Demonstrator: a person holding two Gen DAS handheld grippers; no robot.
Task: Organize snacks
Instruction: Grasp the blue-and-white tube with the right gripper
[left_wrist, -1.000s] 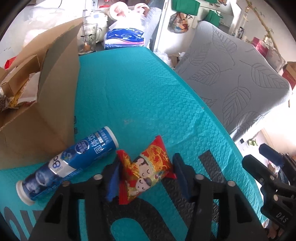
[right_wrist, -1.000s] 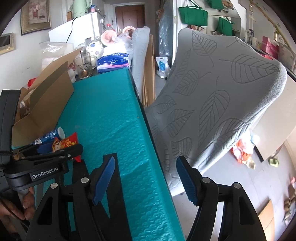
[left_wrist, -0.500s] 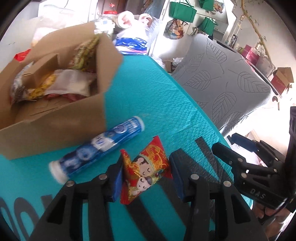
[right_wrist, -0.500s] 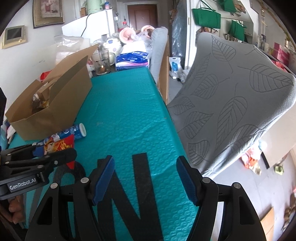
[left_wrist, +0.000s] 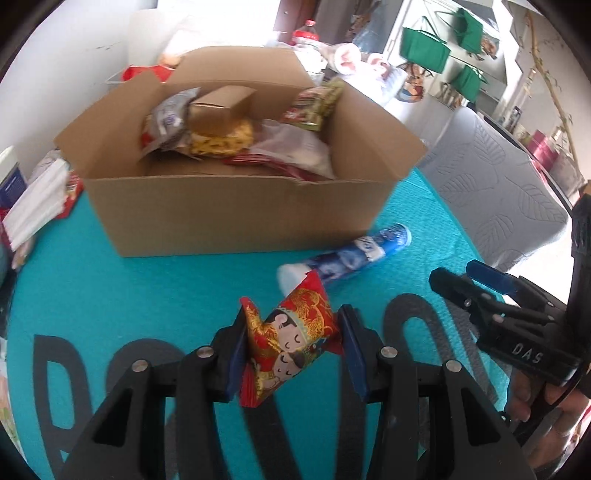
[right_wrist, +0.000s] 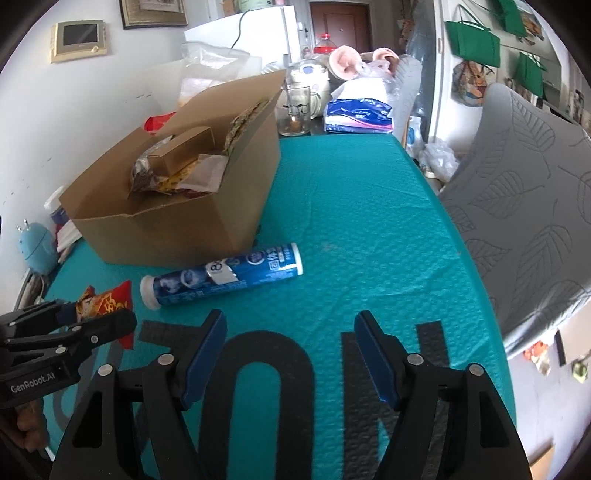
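At the bottom centre of the left wrist view, the left gripper (left_wrist: 293, 347) is clenched on a red and gold snack packet (left_wrist: 291, 341) printed with cartoon faces, its blue pads pressing the packet from both sides and holding it above the teal desk (left_wrist: 147, 291). In the right wrist view the same packet (right_wrist: 105, 302) shows at the lower left, sticking out past the black fingers of the left gripper (right_wrist: 74, 325). The right gripper (right_wrist: 290, 354) fills the bottom of its own view; its jaws are opening with nothing between them, only the teal desk (right_wrist: 351, 221) and its large black lettering below. In the left wrist view the right gripper (left_wrist: 476, 284) sits at the right edge, with a person's hand (left_wrist: 546, 402) partly visible behind it at the lower right. Just beyond the packet, a blue tube with a white cap (left_wrist: 347, 258) lies on its side on the desk; in the right wrist view the tube (right_wrist: 221, 275) is left of centre, cap end toward the lower left. Close behind it stands an open cardboard box (left_wrist: 236, 210), holding several snack packets and a small brown carton (left_wrist: 221, 107). In the right wrist view the box (right_wrist: 177, 225) is in the left half of the frame. Farther back, at the upper centre of that view, a glass mug (right_wrist: 295, 110) and a blue and white pack (right_wrist: 358, 110) stand at the desk's far end, and a grey leaf-patterned cover (right_wrist: 528, 203) fills the right side.
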